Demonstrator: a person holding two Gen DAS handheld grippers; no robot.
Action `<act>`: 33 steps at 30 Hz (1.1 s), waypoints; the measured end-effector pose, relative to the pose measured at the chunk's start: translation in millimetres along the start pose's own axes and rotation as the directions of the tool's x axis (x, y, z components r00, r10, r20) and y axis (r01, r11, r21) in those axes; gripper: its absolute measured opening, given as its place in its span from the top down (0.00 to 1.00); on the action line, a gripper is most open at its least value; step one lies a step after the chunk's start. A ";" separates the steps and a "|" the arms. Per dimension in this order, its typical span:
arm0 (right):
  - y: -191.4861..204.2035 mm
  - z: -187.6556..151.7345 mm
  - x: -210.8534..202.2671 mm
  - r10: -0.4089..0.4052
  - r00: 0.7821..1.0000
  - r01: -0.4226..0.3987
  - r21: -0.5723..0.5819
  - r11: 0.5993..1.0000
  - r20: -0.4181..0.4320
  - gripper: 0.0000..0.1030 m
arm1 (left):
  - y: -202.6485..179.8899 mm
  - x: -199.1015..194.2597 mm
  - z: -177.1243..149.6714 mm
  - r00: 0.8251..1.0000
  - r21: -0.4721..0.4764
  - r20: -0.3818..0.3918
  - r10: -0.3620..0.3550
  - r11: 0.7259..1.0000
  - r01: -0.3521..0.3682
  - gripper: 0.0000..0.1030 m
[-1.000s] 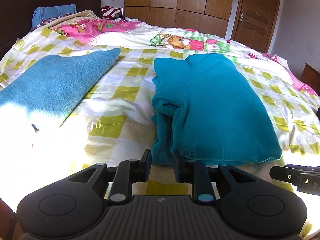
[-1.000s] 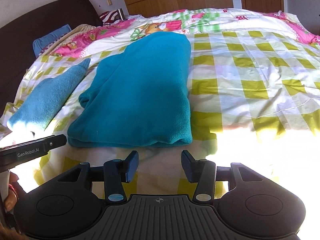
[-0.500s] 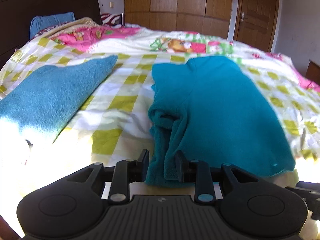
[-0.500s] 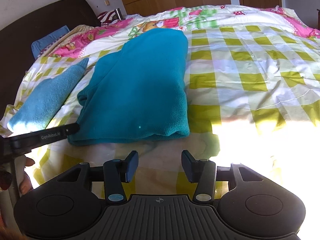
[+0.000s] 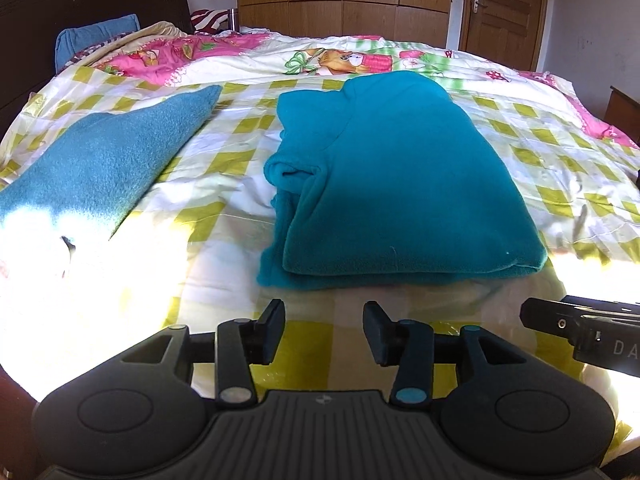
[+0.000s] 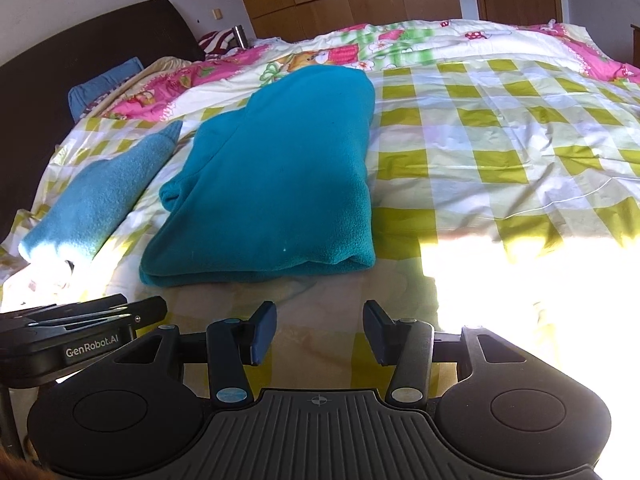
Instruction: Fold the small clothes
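The teal fleece garment (image 5: 400,184) lies folded on the checked bedspread (image 6: 500,140), near the bed's front edge. The left gripper (image 5: 324,332) and right gripper (image 6: 320,330) hover just short of it, jaws wide and empty. A blue towel (image 5: 96,168) lies toward the bed's left edge

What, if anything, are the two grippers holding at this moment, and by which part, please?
Nothing is held. The left gripper and the right gripper are both open, just short of the near edge of the folded teal fleece on the bed.
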State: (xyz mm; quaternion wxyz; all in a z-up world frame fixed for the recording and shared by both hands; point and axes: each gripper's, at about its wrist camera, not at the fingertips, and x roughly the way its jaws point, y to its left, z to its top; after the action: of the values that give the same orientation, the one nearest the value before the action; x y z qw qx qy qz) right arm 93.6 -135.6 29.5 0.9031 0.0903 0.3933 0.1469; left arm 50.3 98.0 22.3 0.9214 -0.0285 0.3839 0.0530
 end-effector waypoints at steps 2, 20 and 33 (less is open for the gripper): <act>2.4 -1.6 -1.9 -0.005 1.000 0.005 -0.011 1.000 0.003 0.50 | -5.2 -2.9 -2.8 1.000 0.017 0.006 0.016 1.000 -0.016 0.40; 5.1 -11.7 -7.4 -0.051 0.999 0.052 -0.041 0.998 0.004 0.50 | -26.2 -16.6 -16.4 0.996 0.045 0.061 0.060 0.997 -0.062 0.09; 5.7 -13.5 -9.1 -0.070 0.998 0.070 -0.060 0.996 -0.002 0.50 | -25.3 -17.0 -19.3 0.997 0.017 0.055 0.059 0.998 -0.060 0.00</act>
State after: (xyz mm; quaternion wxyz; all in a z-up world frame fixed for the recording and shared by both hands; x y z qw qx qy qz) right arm 76.6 -132.7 28.2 0.9093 0.0489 0.3933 0.1270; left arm 27.8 69.8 21.0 0.9297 -0.0069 0.3599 0.0775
